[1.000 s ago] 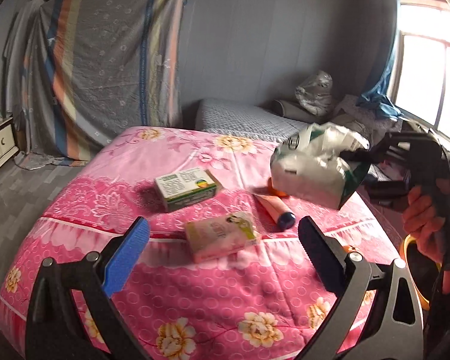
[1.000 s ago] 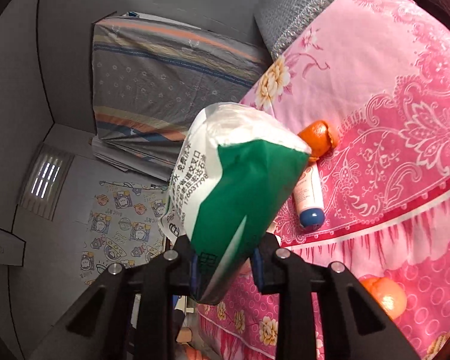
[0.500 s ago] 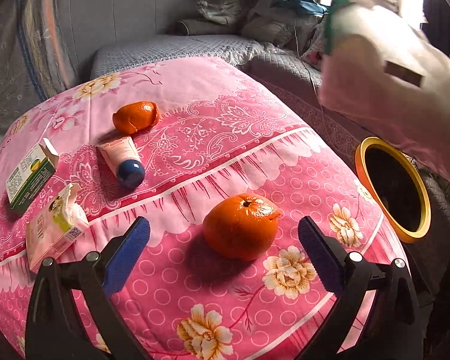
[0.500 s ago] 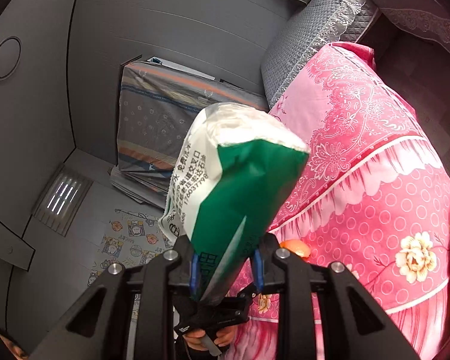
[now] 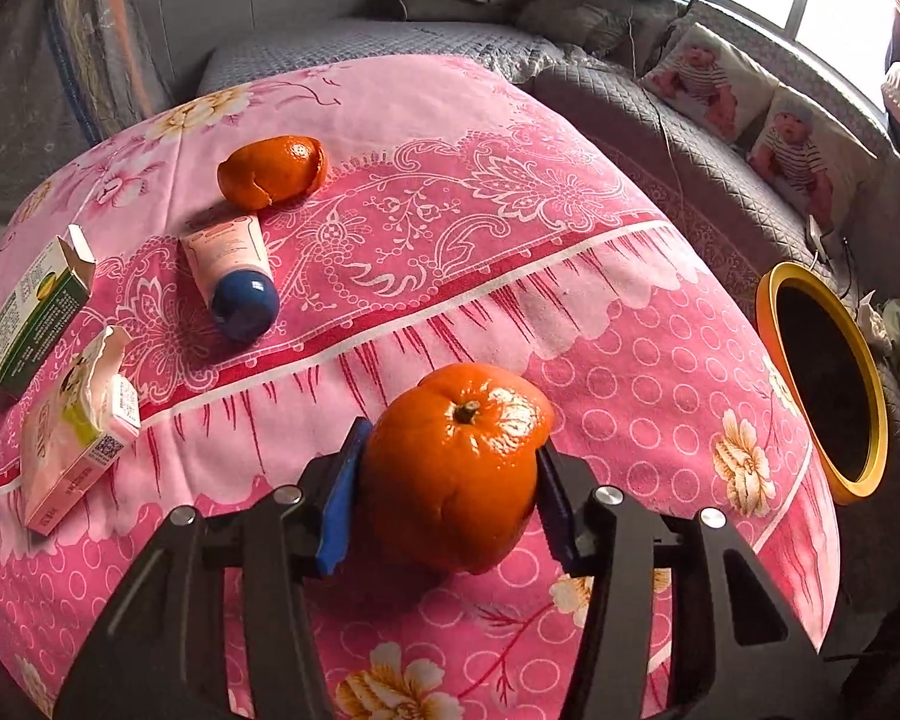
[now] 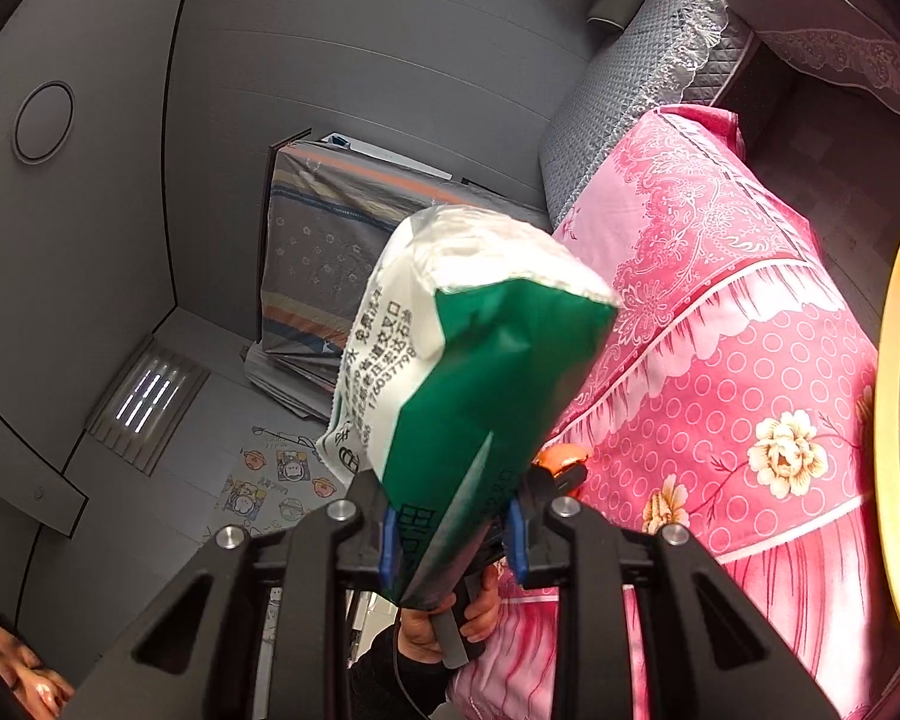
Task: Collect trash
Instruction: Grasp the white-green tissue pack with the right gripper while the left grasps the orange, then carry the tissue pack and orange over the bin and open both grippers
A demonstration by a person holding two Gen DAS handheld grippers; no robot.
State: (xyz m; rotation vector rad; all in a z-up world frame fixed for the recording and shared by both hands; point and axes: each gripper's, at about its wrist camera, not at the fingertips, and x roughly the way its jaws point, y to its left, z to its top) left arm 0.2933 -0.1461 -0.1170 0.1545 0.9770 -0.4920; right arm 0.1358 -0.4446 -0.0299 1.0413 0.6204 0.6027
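Black gripper [image 5: 447, 489] frames, blue-padded jaws

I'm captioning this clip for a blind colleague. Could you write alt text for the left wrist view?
The left gripper has just closed on an orange on a pink floral bedspread. Behind lie orange peel, a tube and two opened cartons; a yellow-rimmed bin stands right.

A whole orange [image 5: 456, 468] sits on the bedspread [image 5: 570, 252] between the fingers of the left gripper [image 5: 447, 495], whose jaws have just been closing on it. Beyond the tongs and to their left lie a tube [image 5: 231, 267] and, behind it, a piece of peel [image 5: 273, 171]; two cartons [image 5: 72, 420] lie further left. A bin [image 5: 825, 381] stands off the bed's edge to the right. The right gripper [image 6: 453, 534] holds a bag [image 6: 468, 372] upright above the bedspread's edge.
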